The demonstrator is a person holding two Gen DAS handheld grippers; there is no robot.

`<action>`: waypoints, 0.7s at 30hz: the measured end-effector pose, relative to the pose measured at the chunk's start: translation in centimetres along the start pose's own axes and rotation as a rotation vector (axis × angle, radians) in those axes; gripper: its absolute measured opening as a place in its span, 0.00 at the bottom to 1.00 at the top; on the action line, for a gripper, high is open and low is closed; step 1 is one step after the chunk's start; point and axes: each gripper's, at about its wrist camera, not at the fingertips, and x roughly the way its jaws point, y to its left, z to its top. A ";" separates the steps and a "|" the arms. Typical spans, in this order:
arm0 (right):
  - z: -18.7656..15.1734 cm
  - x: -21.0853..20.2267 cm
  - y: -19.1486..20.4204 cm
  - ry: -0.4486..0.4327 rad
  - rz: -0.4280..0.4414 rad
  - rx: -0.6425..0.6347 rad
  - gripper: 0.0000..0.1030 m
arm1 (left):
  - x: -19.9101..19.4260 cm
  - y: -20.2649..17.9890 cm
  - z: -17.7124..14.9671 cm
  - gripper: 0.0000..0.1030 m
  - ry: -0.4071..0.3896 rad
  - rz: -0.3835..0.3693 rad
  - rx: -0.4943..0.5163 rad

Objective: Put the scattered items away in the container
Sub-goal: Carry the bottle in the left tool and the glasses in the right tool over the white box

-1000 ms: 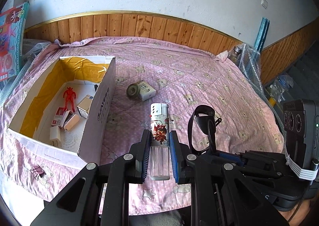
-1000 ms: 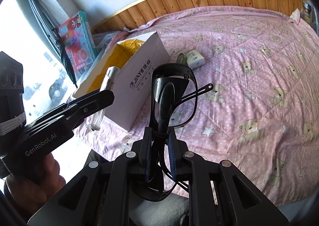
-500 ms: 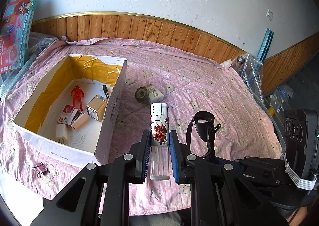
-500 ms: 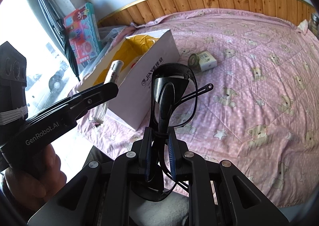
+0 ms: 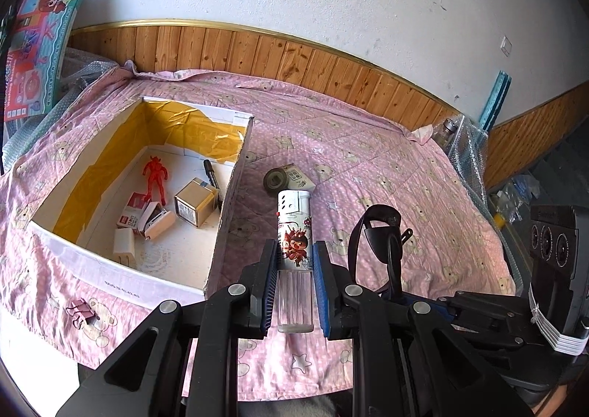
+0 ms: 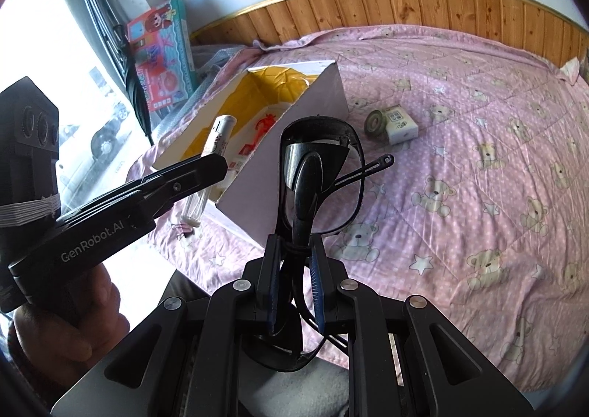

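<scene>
Holding a lighter (image 5: 294, 247) upright, the left gripper (image 5: 294, 284) has its jaws clamped on the clear lower body; it looks light, rigid and slick, so that mid-body grip suits. It hangs just beside the box's (image 5: 230, 203) near right corner. The right gripper (image 6: 294, 280) pinches folded black glasses (image 6: 316, 174), which look fragile, above the bed's (image 6: 478, 196) near edge.

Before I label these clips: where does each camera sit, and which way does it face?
Left wrist: rides the left tongs, looking past the clamped lighter toward the box and wall; its own black arms show.
Right wrist: rides the right tongs, looking past the glasses over the bedspread; a hand shows.
Shared: box, lighter, glasses, tape roll.
</scene>
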 end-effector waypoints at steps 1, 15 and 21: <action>0.1 0.1 0.2 0.000 0.000 -0.003 0.16 | -0.1 0.1 0.0 0.19 -0.002 0.001 -0.004; 2.5 0.9 2.2 -0.006 0.006 -0.040 0.16 | -1.0 3.2 1.3 0.19 -0.030 -0.003 -0.065; 3.7 1.1 3.2 -0.013 0.016 -0.065 0.16 | -1.7 4.4 2.2 0.19 -0.053 0.001 -0.084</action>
